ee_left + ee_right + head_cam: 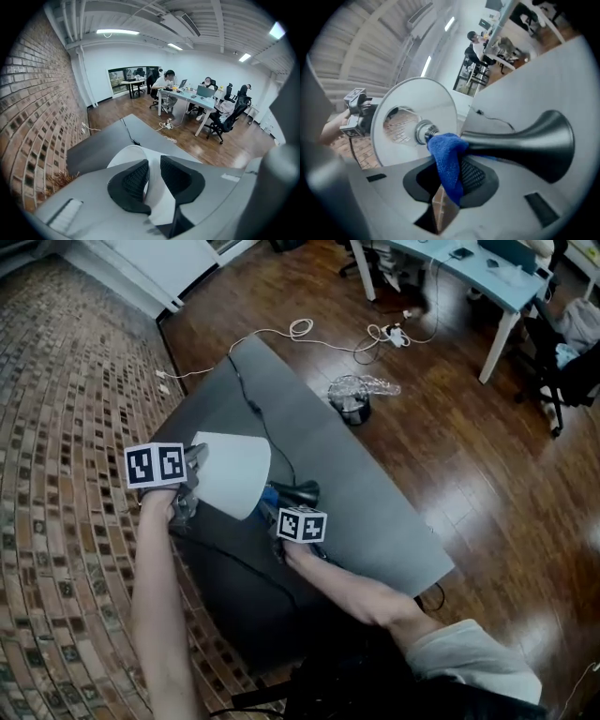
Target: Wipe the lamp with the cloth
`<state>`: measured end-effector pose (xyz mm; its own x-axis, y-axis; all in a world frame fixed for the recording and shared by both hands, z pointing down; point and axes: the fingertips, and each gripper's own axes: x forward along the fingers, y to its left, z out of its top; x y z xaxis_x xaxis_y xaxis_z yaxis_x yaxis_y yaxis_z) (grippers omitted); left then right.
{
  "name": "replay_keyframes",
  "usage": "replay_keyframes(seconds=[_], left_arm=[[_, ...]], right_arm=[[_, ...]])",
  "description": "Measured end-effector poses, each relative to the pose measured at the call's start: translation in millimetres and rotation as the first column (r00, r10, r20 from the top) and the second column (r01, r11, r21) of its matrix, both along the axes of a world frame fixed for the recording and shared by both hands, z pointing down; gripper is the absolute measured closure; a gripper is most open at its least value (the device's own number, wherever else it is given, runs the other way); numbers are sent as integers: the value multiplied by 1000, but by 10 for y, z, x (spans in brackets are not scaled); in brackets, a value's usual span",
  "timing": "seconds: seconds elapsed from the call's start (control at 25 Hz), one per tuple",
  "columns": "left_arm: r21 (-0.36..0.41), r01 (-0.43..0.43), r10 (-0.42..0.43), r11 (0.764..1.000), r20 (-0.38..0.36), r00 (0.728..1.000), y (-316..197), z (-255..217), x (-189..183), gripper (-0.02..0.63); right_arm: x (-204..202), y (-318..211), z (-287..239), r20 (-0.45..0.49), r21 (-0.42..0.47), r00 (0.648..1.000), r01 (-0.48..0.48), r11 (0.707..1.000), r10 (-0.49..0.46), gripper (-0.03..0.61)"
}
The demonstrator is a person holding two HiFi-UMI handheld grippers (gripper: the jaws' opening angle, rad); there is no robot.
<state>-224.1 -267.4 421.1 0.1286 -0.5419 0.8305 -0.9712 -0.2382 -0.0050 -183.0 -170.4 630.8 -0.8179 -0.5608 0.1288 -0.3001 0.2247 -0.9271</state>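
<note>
At the left edge of the surface (375,512), with room rightward, our left gripper (153,180) clamped the lamp (234,472) by its white shade; our right gripper (450,180) pinched the blue cloth (447,159) against its stem.

- lamp shade (234,474): white
- lamp base (529,138): dark glossy grey
- cloth (447,161): bright blue
- bench (375,512): plain grey
- floor (487,456): reddish-brown wood planks
- brick wall (56,381): mottled brown, cream and dark bricks

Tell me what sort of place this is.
Most likely an open-plan office. A long desk has people working at a laptop, with black office chairs around it. Strip lights hang from the ceiling, and a brick wall runs along one side.
</note>
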Motion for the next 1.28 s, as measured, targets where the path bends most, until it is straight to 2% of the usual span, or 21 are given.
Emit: replay_keyframes(seconds=[0.16, 0.32, 0.36, 0.44, 0.52, 0.56, 0.64, 0.72, 0.76, 0.8, 0.84, 0.88, 0.92, 0.96, 1.0, 1.04, 1.08, 1.12, 1.16, 1.2, 1.28], left_arm=[[9, -30, 30, 999, 25, 999, -27, -2, 69, 529], [22, -42, 41, 999, 50, 998, -35, 1, 92, 528], [26, -42, 40, 999, 56, 998, -29, 1, 90, 526], [32, -43, 41, 999, 65, 997, -23, 6, 93, 526], [39, -48, 45, 998, 74, 996, -32, 2, 98, 525], [43, -51, 48, 998, 78, 996, -35, -4, 99, 525], [49, -60, 55, 997, 86, 995, -28, -14, 108, 525], [53, -68, 62, 996, 95, 994, -12, -23, 129, 525], [55, -70, 65, 996, 99, 993, -3, -24, 139, 525], [57, -72, 66, 996, 102, 993, 7, -24, 146, 525], [58, -73, 67, 996, 104, 992, 19, -22, 154, 525], [60, -75, 69, 995, 103, 992, 33, -19, 166, 525], [61, -79, 72, 995, 101, 992, 46, -17, 180, 525], [63, -84, 77, 994, 97, 992, 54, -19, 194, 525], [65, -90, 84, 994, 93, 992, 59, -24, 206, 525], [67, -97, 90, 993, 93, 992, 58, -31, 213, 525], [69, -102, 95, 992, 97, 991, 53, -36, 215, 525], [71, -106, 98, 992, 107, 989, 46, -40, 214, 525], [74, -111, 102, 991, 119, 988, 39, -44, 216, 523], [78, -120, 109, 990, 131, 985, 34, -49, 230, 522], [85, -144, 131, 986, 145, 981, 38, -68, 299, 522]], right_arm=[[240, 41, 139, -194, 81, 980, 62, 995, -45, 497], [877, 77, 518, -374, 64, 926, 88, 994, -58, 497], [1074, 80, 569, -420, 75, 905, 103, 992, -62, 497], [1461, 17, 550, -536, 155, 843, 142, 978, -37, 497], [1785, -221, 333, -648, 301, 758, 169, 938, 72, 497], [1874, -375, 152, -684, 390, 715, 190, 901, 145, 497], [1814, -597, -231, -709, 541, 662, 288, 790, 244, 497], [1462, -603, -403, -744, 598, 628, 474, 647, 228, 497], [1251, -529, -341, -787, 577, 587, 587, 568, 192, 497], [1073, -423, -190, -838, 526, 522, 696, 489, 159, 497], [959, -304, 15, -886, 458, 441, 785, 416, 144, 497], [922, -194, 227, -921, 388, 356, 850, 356, 155, 497], [959, -112, 406, -942, 326, 277, 892, 314, 191, 497], [1057, -73, 547, -949, 272, 204, 915, 297, 239, 497], [1197, -77, 658, -950, 223, 136, 925, 308, 279, 497], [1359, -116, 746, -953, 179, 74, 921, 347, 295, 499], [1517, -179, 798, -957, 151, 33, 903, 401, 287, 499], [1640, -250, 790, -963, 154, 30, 877, 455, 269, 499], [1705, -317, 716, -965, 191, 69, 849, 494, 254, 499], [1708, -378, 585, -959, 249, 136, 823, 511, 247, 499], [1590, -486, 276, -930, 367, 293, 773, 518, 221, 499]])
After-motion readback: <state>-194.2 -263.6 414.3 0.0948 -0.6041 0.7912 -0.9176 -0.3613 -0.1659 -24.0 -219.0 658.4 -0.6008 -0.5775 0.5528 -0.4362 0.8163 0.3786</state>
